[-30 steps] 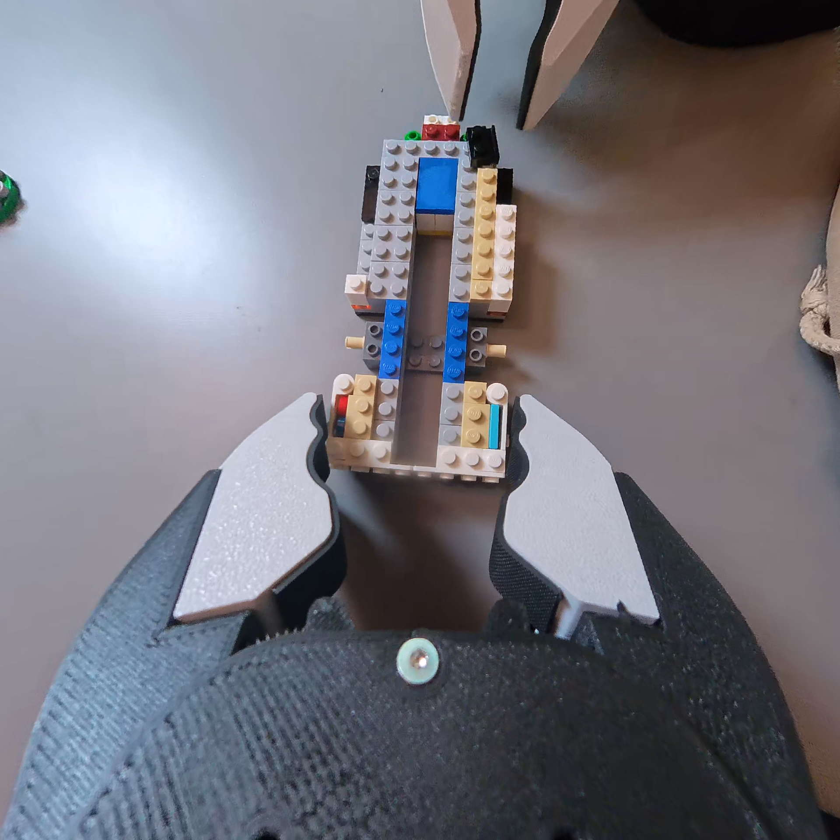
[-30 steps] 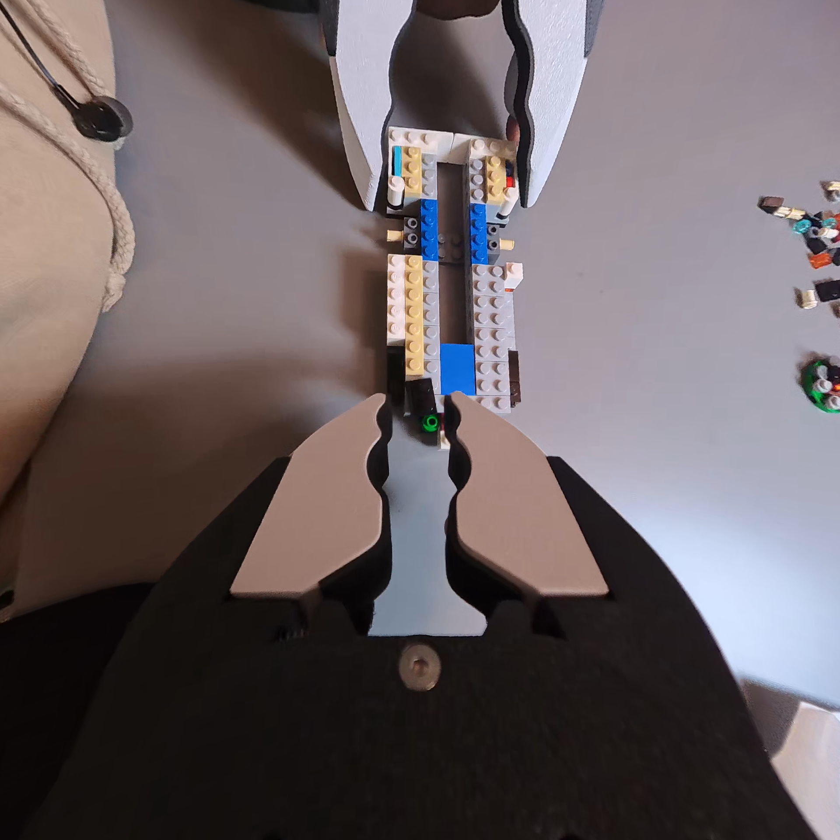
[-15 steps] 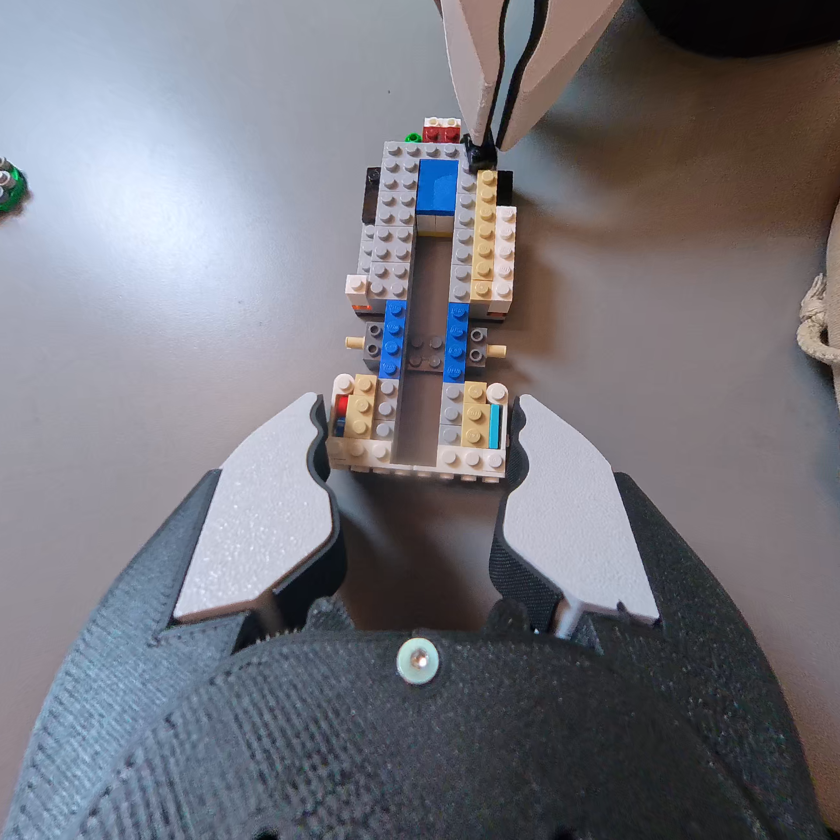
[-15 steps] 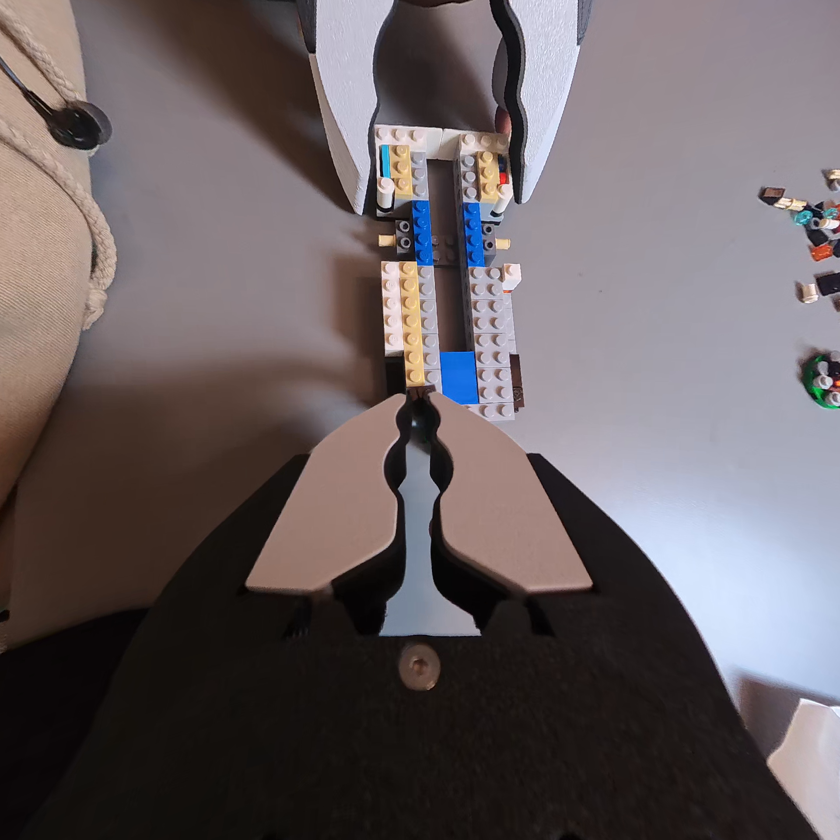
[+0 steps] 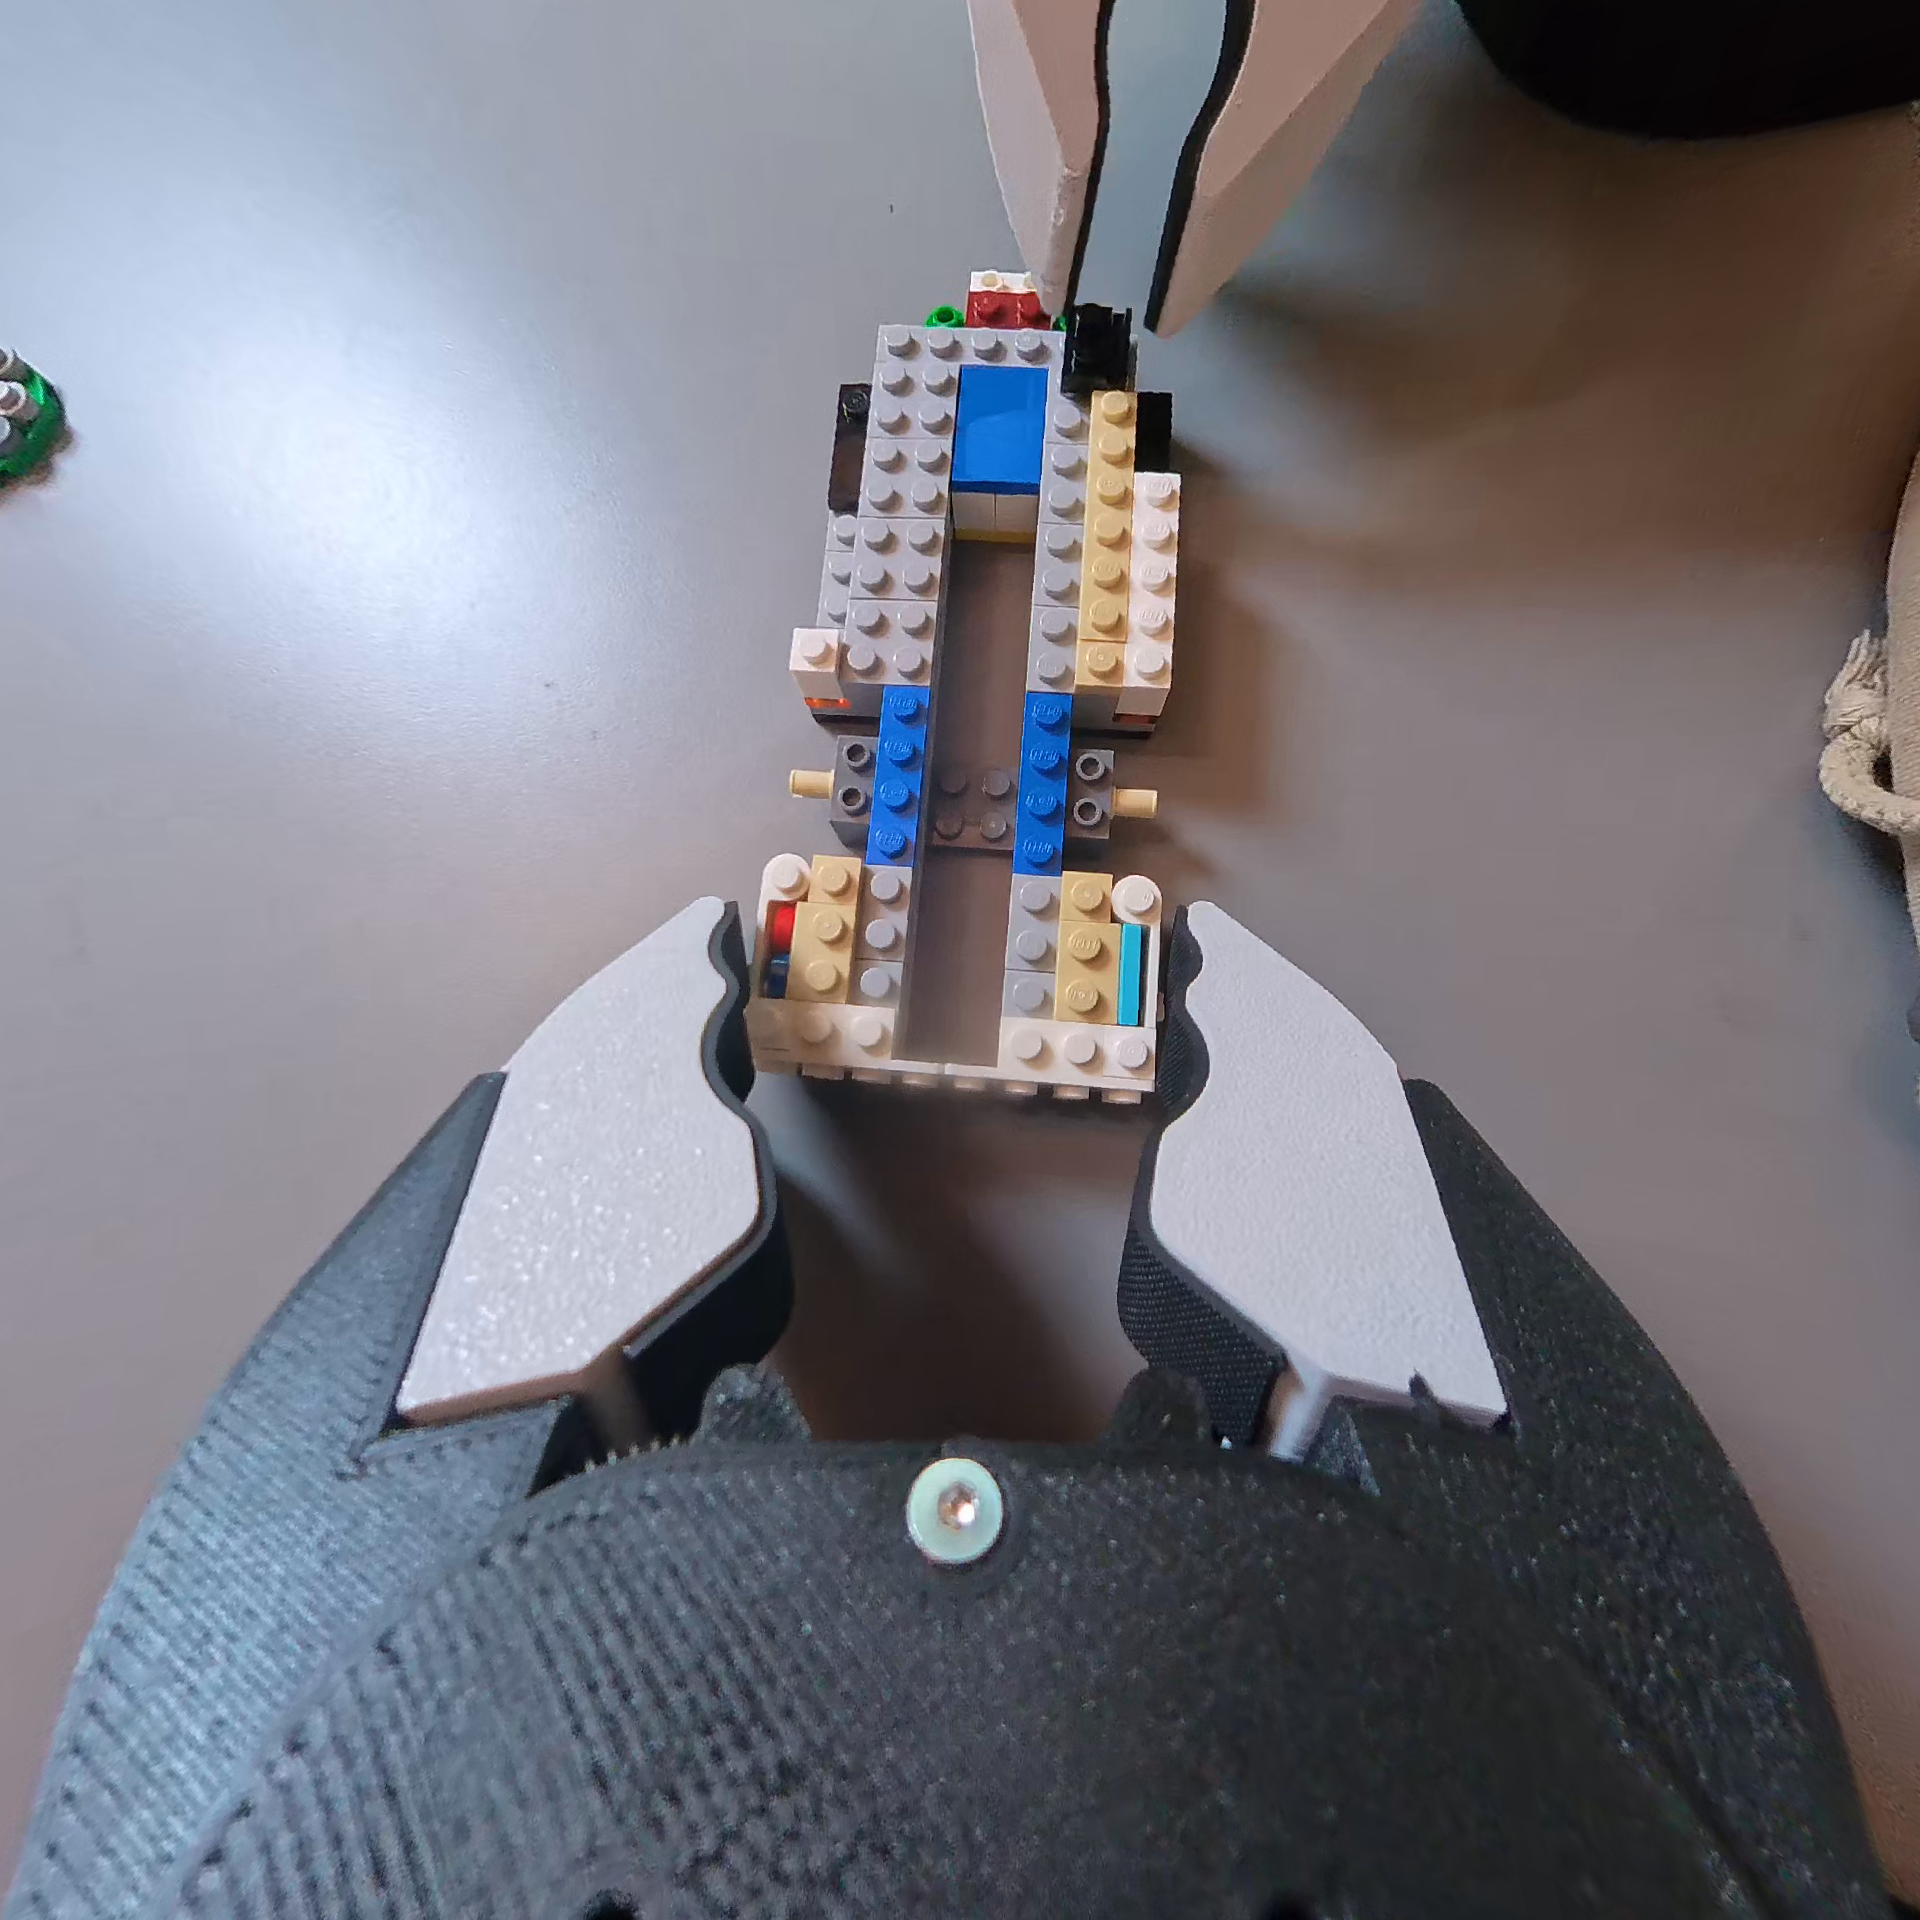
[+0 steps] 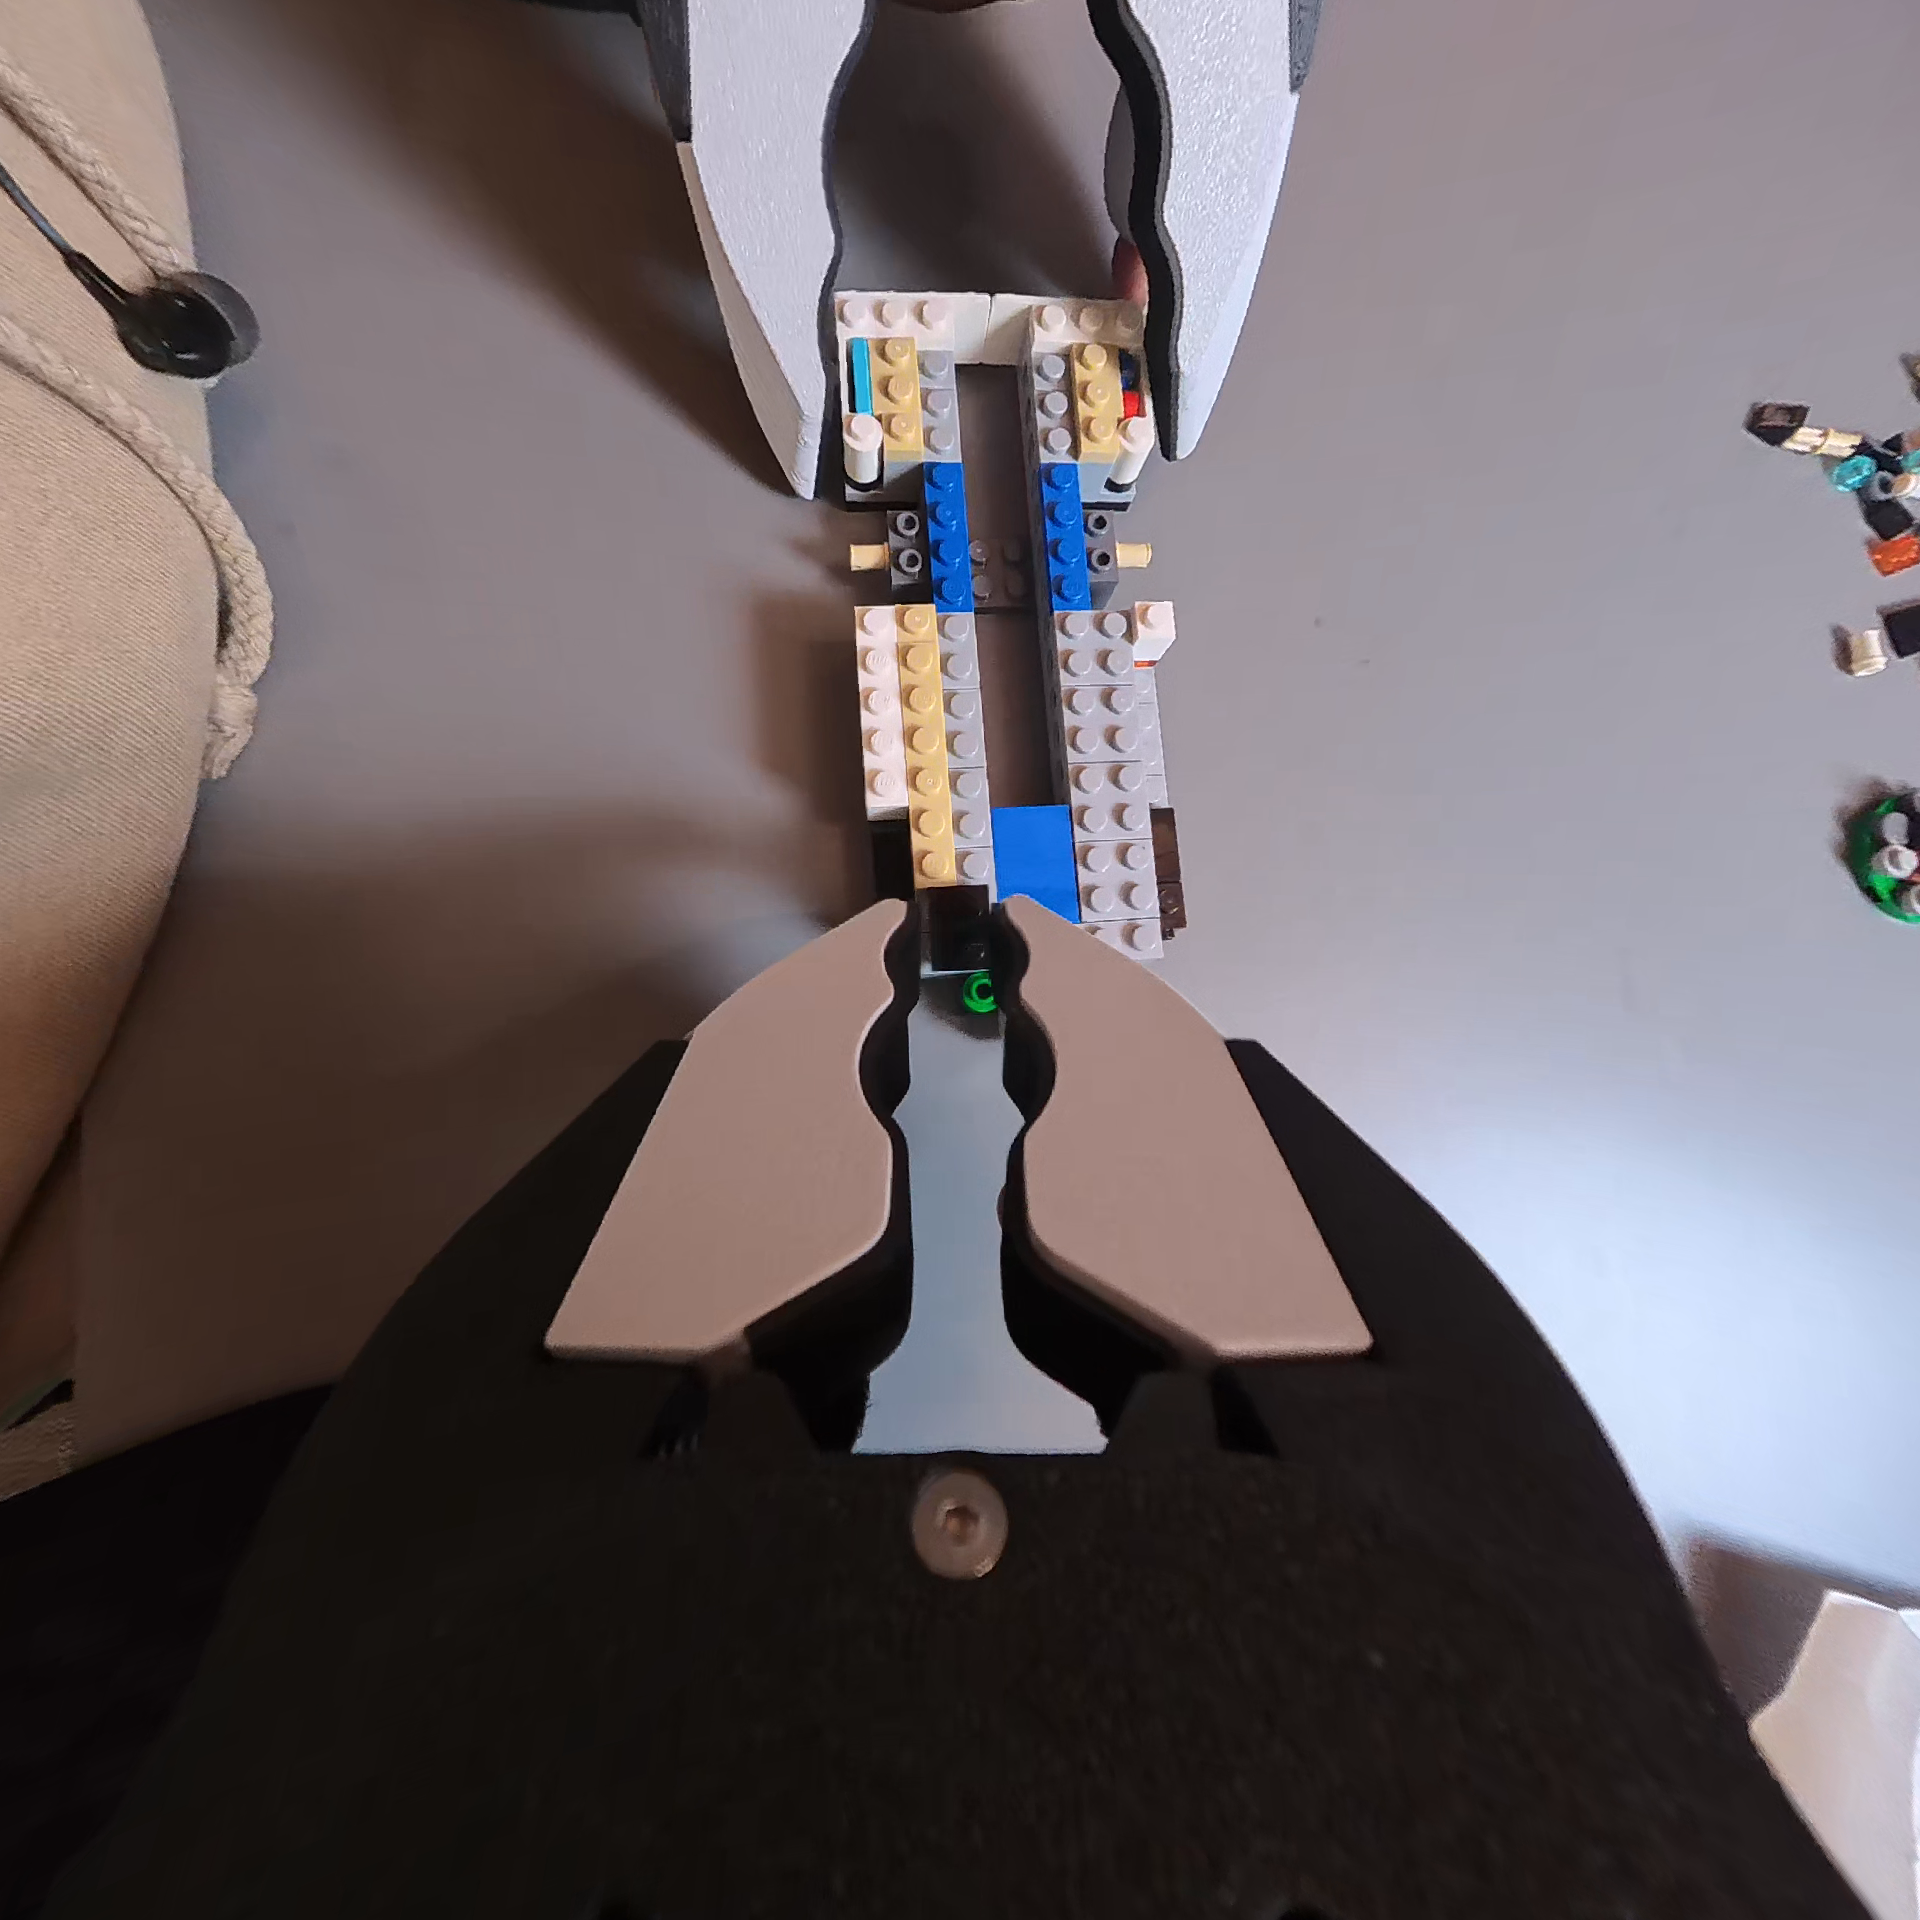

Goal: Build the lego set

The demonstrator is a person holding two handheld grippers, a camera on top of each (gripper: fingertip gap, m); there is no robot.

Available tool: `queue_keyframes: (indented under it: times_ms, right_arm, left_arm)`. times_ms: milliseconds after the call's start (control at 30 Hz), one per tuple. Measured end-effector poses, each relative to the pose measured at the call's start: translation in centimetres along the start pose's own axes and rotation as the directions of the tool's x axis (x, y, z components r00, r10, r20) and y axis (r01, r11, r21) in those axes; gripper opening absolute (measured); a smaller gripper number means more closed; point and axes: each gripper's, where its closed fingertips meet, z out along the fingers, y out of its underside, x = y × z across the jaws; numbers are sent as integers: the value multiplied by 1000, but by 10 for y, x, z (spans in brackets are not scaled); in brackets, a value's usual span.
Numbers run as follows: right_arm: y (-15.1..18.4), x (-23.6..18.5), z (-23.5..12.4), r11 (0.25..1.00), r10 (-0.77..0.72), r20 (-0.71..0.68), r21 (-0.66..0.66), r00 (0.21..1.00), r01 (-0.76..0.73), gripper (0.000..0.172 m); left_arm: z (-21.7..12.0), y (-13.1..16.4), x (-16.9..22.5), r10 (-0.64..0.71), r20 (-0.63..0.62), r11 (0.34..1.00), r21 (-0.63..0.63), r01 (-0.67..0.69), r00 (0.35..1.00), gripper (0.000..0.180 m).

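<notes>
A long brick model (image 5: 966, 644) of grey, blue, tan and white bricks lies on the grey table (image 5: 416, 623). My left gripper (image 5: 956, 987) is shut on its near end, one pad against each side. The right wrist view shows the same grip (image 6: 992, 457) on the model (image 6: 997, 675). My right gripper (image 6: 961, 925) is at the other end, with its fingers slightly apart around a small black piece (image 6: 956, 930) on the model's corner. In the left wrist view there is a gap between the right gripper (image 5: 1112, 312) and the black piece (image 5: 1099, 348). A green stud (image 6: 977, 992) sits just below.
Several small loose pieces (image 6: 1870, 488) and a green round plate with studs (image 6: 1896, 868) lie to the right of the model. A beige garment with a cord (image 6: 94, 623) is at the left. A white object (image 6: 1849, 1766) is at the lower right corner. Spacing between my two grippers at the tips: around 10 cm.
My right gripper closed on the black piece at the model's end, then opened a little. The piece stayed on the model. My left gripper and the model have not moved.
</notes>
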Motion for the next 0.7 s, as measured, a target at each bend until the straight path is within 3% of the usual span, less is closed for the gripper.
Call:
queue_keyframes:
  times_ms: [700]
  right_arm:
    - [2, -8, 5, 998, 10, 33, -64, 999, -8, 8]
  left_arm:
    - [0, 0, -1, -8, 1, 1000, 7, 8, 1000, 76]
